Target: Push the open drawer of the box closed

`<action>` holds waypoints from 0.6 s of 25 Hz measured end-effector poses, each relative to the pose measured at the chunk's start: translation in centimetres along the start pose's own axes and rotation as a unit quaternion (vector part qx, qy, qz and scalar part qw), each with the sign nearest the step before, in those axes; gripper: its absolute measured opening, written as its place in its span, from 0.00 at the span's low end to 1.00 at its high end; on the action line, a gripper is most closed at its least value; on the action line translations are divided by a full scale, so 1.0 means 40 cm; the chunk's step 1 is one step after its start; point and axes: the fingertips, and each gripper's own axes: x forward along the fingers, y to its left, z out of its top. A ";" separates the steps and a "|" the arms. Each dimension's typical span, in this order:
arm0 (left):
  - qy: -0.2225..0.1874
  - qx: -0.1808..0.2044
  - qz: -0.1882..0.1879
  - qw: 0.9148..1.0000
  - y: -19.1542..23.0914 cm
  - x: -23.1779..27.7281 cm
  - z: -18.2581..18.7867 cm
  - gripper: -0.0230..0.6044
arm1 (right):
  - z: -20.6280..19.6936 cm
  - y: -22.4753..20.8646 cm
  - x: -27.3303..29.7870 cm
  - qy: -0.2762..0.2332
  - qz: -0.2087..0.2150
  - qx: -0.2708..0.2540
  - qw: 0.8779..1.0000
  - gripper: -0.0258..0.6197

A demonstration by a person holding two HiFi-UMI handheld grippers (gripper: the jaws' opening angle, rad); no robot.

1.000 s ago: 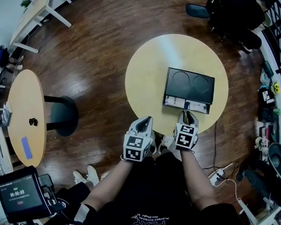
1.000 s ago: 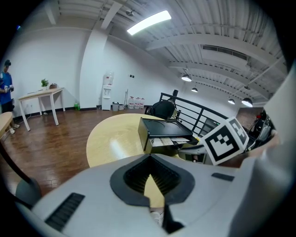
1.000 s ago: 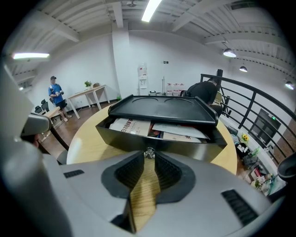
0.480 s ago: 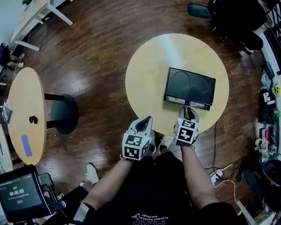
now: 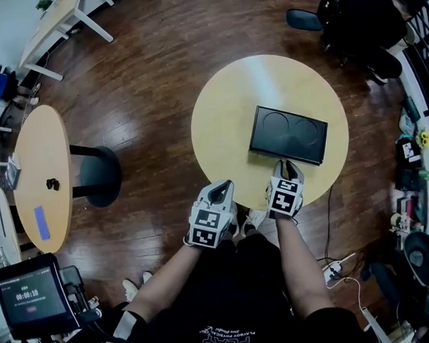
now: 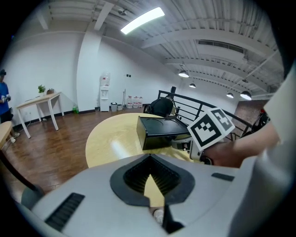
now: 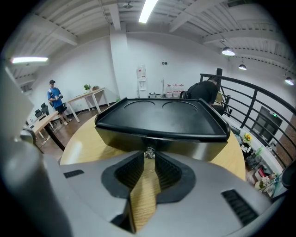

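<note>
Right claw (image 5: pixel 289 165) outstretched, tips together, seemingly against the box (image 5: pixel 288 132) front.

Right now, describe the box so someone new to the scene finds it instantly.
Find the round light wooden table directly ahead of the person. The flat black rectangular box is the only thing on it, toward its right side, with the grey right tool at its near edge. Two shallow circles pressed into its lid mark it.

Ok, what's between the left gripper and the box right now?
Only bare tabletop, per the head view; the right gripper is off to the side at the box's knob.
</note>
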 end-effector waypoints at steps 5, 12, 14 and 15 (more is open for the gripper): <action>0.002 0.007 -0.004 1.000 -0.010 0.002 -0.004 0.04 | 0.000 0.006 0.010 -0.002 0.001 0.001 1.000 0.16; -0.002 0.010 -0.001 1.000 0.001 0.018 0.020 0.04 | 0.011 0.010 0.034 -0.004 0.007 -0.002 1.000 0.16; -0.002 0.008 0.001 1.000 0.005 0.020 0.023 0.04 | 0.015 0.011 0.043 -0.008 0.009 -0.005 1.000 0.16; 0.000 0.007 0.002 1.000 0.008 0.020 0.022 0.04 | 0.017 0.011 0.046 -0.008 0.010 -0.005 1.000 0.16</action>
